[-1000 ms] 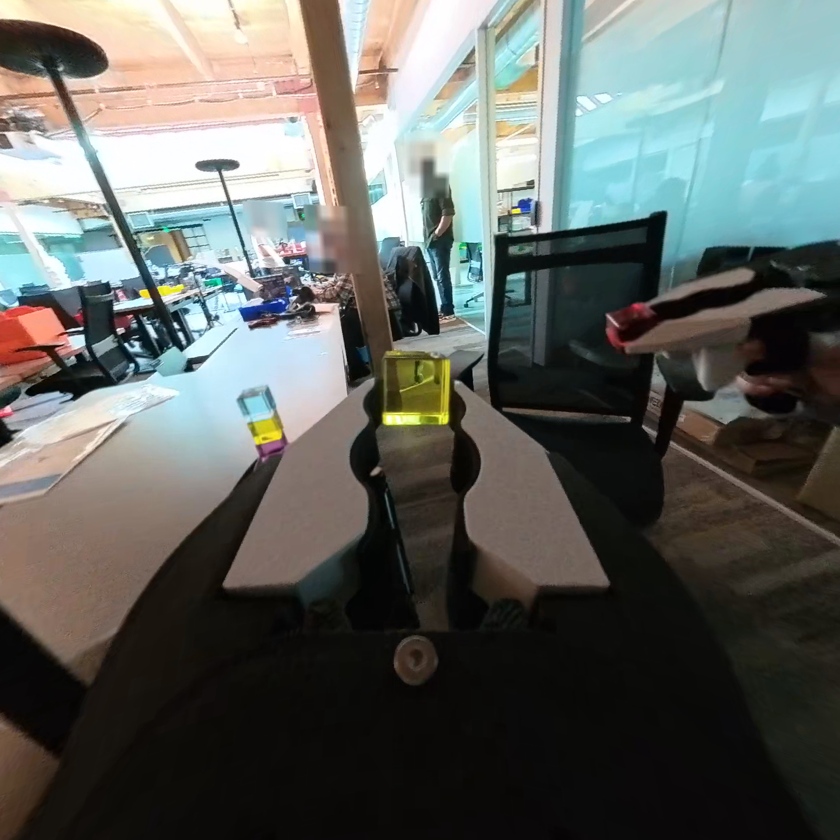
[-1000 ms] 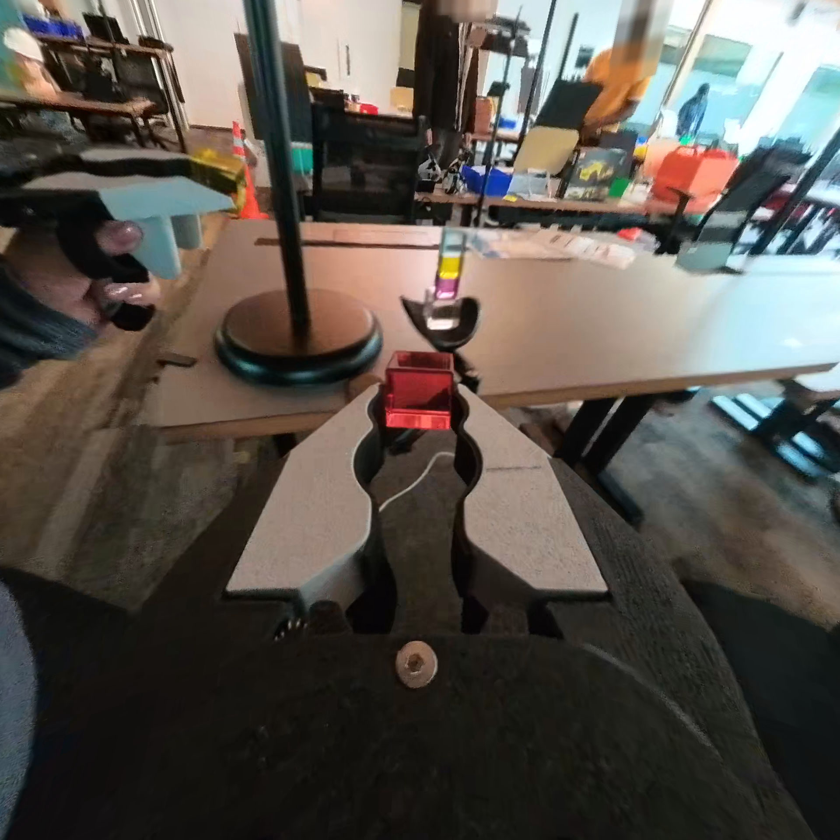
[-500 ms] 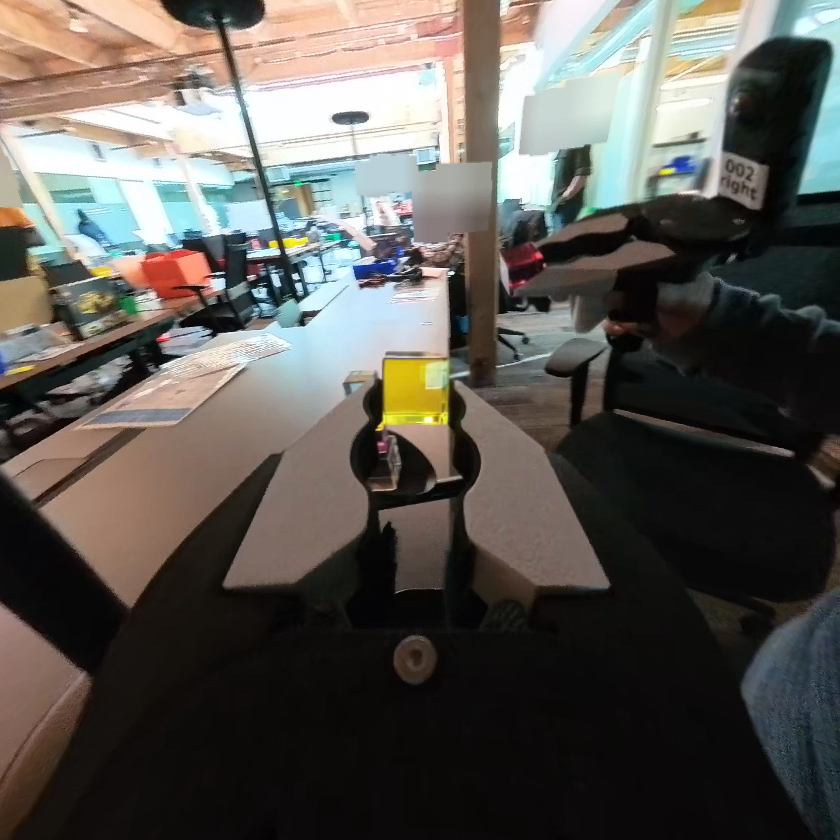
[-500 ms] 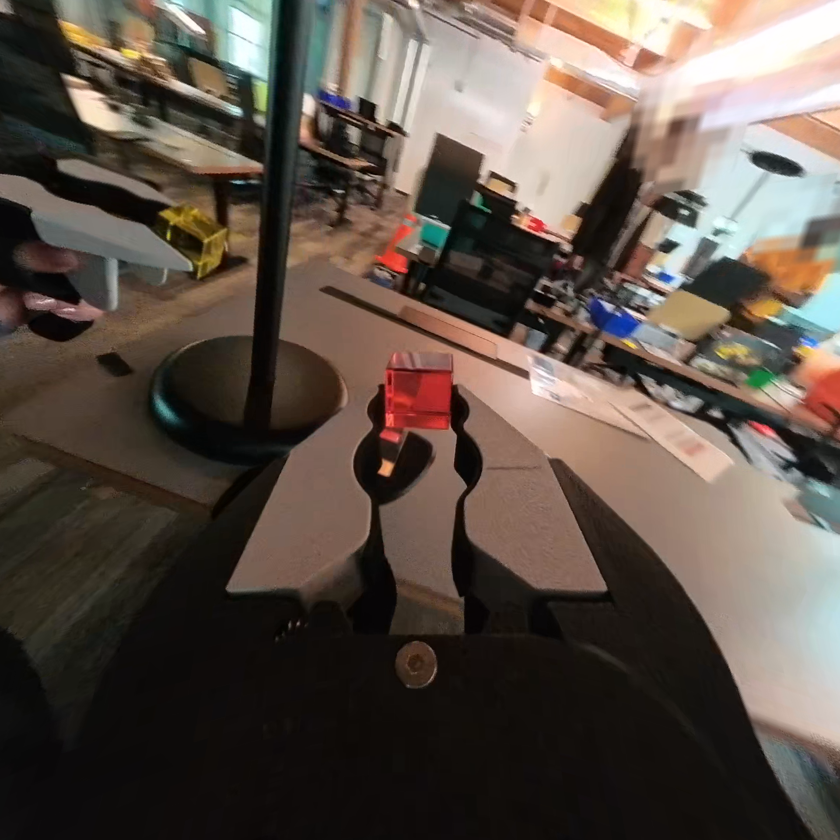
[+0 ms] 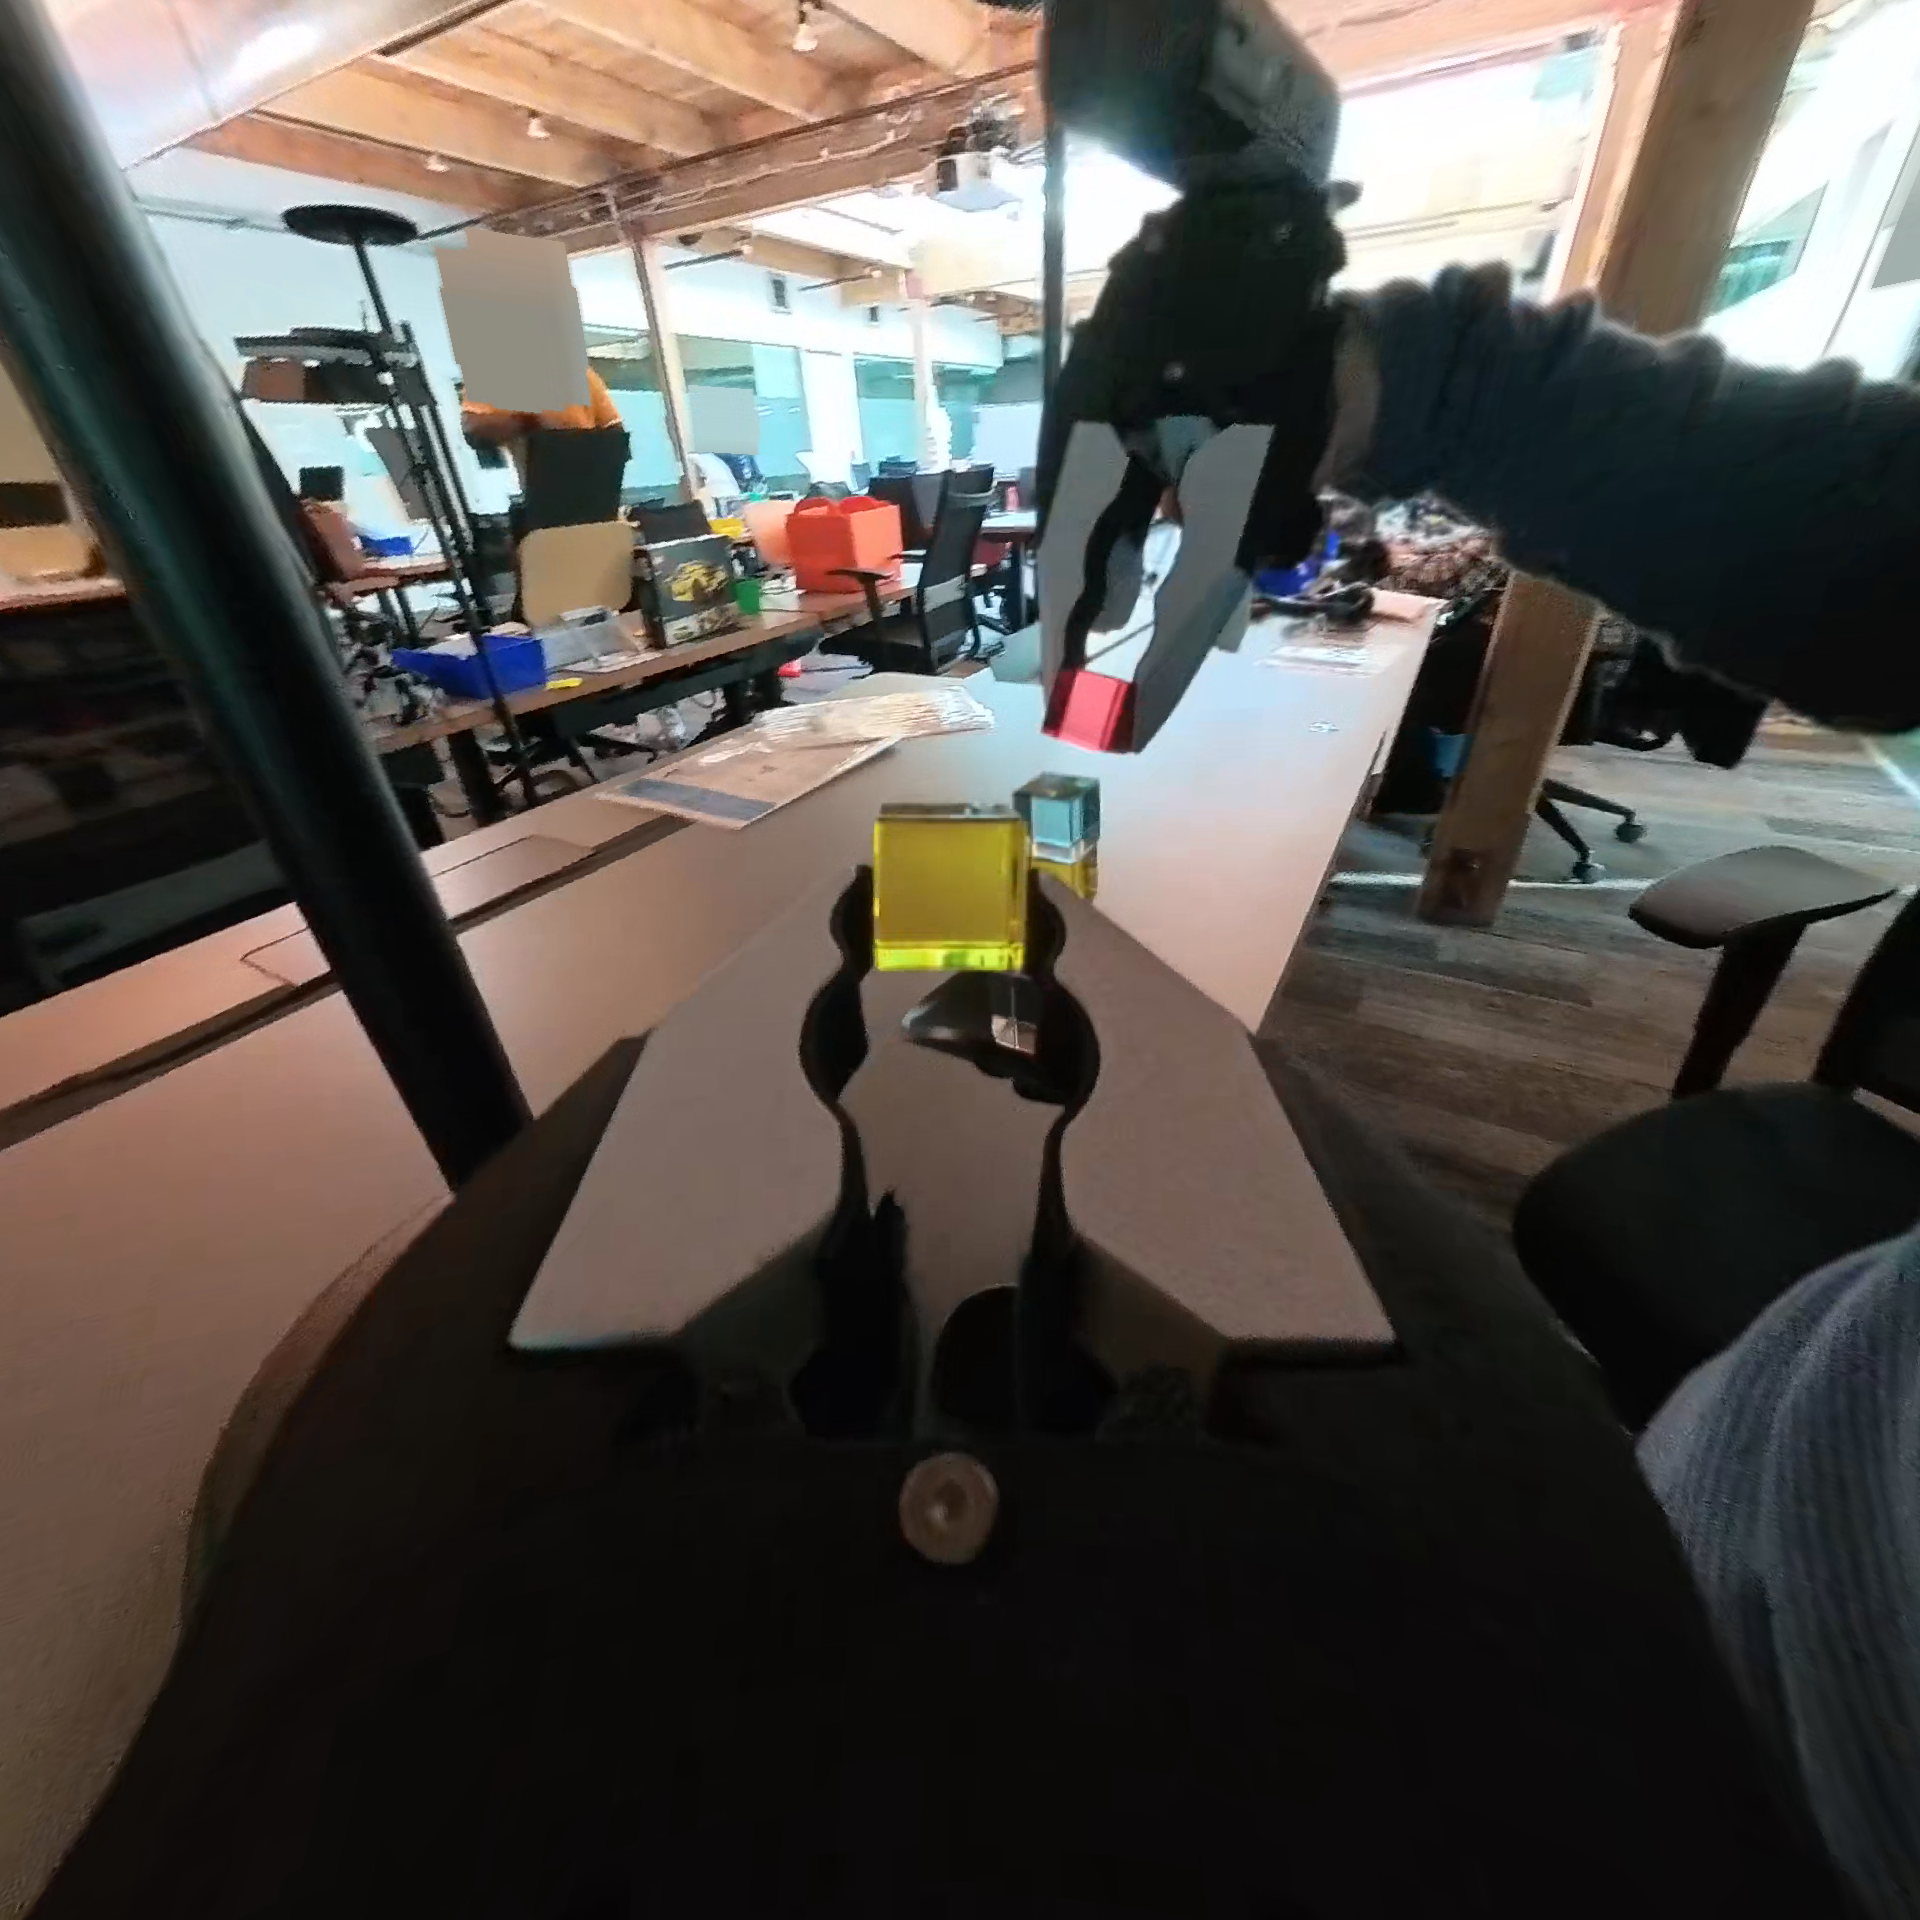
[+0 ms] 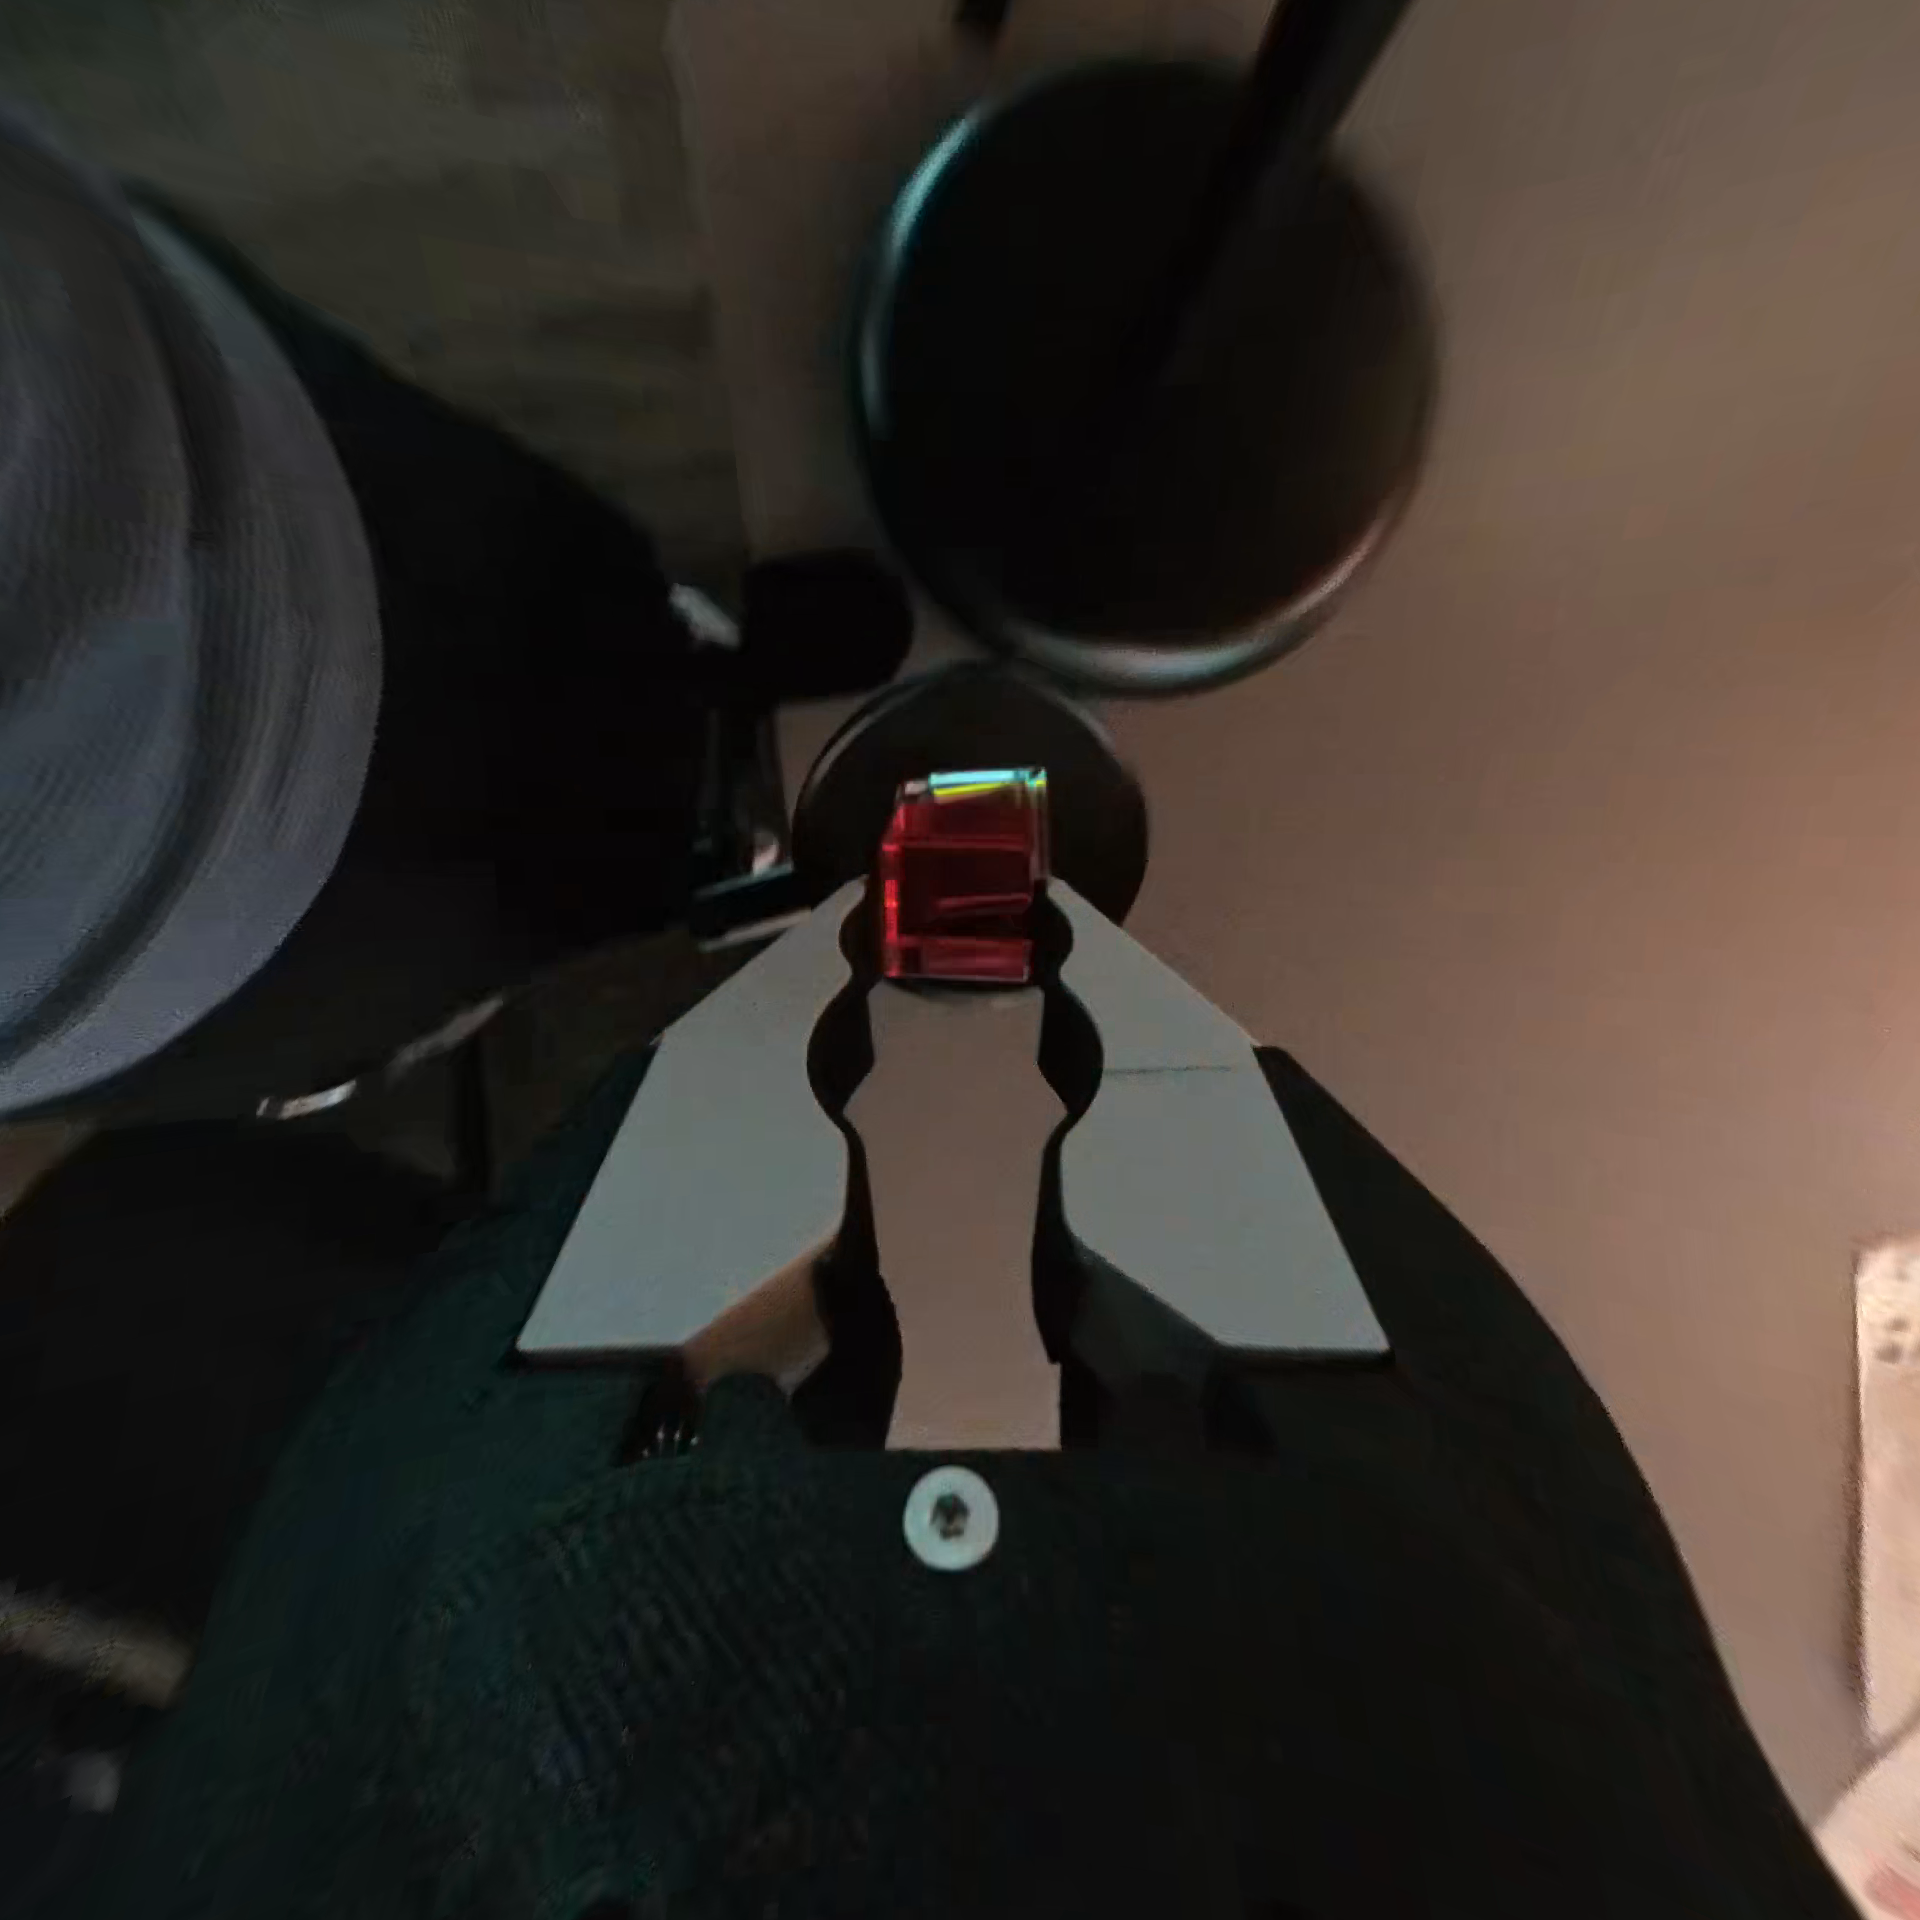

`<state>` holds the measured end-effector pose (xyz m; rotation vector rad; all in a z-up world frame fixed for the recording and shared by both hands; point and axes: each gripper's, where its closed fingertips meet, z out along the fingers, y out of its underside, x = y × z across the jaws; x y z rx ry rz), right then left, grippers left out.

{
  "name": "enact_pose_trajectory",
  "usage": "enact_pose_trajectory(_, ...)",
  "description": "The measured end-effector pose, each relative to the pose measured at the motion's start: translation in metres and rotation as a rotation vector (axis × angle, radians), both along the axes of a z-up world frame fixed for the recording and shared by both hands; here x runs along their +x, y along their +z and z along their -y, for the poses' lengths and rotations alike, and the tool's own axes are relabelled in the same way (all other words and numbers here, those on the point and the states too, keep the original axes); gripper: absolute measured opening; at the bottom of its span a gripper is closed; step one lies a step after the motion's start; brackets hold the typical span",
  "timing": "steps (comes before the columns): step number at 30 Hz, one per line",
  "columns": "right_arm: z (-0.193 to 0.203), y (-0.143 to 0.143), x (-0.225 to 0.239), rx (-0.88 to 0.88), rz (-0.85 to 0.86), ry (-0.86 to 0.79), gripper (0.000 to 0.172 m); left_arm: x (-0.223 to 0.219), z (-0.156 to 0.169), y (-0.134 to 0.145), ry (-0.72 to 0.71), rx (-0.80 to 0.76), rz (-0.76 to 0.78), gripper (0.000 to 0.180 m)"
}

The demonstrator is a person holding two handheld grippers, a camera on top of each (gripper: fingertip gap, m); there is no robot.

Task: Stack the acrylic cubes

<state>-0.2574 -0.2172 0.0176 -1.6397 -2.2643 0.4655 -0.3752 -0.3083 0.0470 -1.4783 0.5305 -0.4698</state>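
Observation:
My left gripper (image 5: 951,914) is shut on a clear yellow cube (image 5: 948,899), held above the table (image 5: 312,1091). Just beyond it a stack of cubes (image 5: 1060,847) stands on a small black round stand (image 5: 977,1023), with a pale blue cube on top of a yellow one. My right gripper (image 6: 961,914) is shut on a clear red cube (image 6: 961,904). It points straight down and shows in the left wrist view (image 5: 1096,717), with the red cube (image 5: 1086,710) hanging a little above the stack. In the right wrist view the stack's top (image 6: 987,781) peeks out from behind the red cube.
A black lamp pole (image 5: 260,675) rises at the left, and its round base (image 6: 1143,384) sits on the table beyond the stand. Papers (image 5: 758,769) lie farther along the table. Office chairs (image 5: 1714,1174) stand to the right. A person's sleeve (image 5: 1621,457) reaches in from the right.
My right gripper has swung over the table and tipped to point down, bringing the red cube above the stack. My left gripper has moved closer to the stack with the yellow cube.

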Motion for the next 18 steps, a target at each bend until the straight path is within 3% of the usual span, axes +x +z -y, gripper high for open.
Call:
enact_pose_trajectory(8, -0.0035, -0.0063, -0.0022, -0.055, 0.293, 0.088, 0.026, 0.0013, 0.0037, -0.0049, 0.069, -0.009, 0.009, 0.026)
enact_pose_trajectory(18, -0.0045, -0.0095, -0.005, -0.04, 0.404, 0.096, 0.026, 0.0029, 0.0041, -0.005, 0.082, -0.002, 0.028, 0.026)
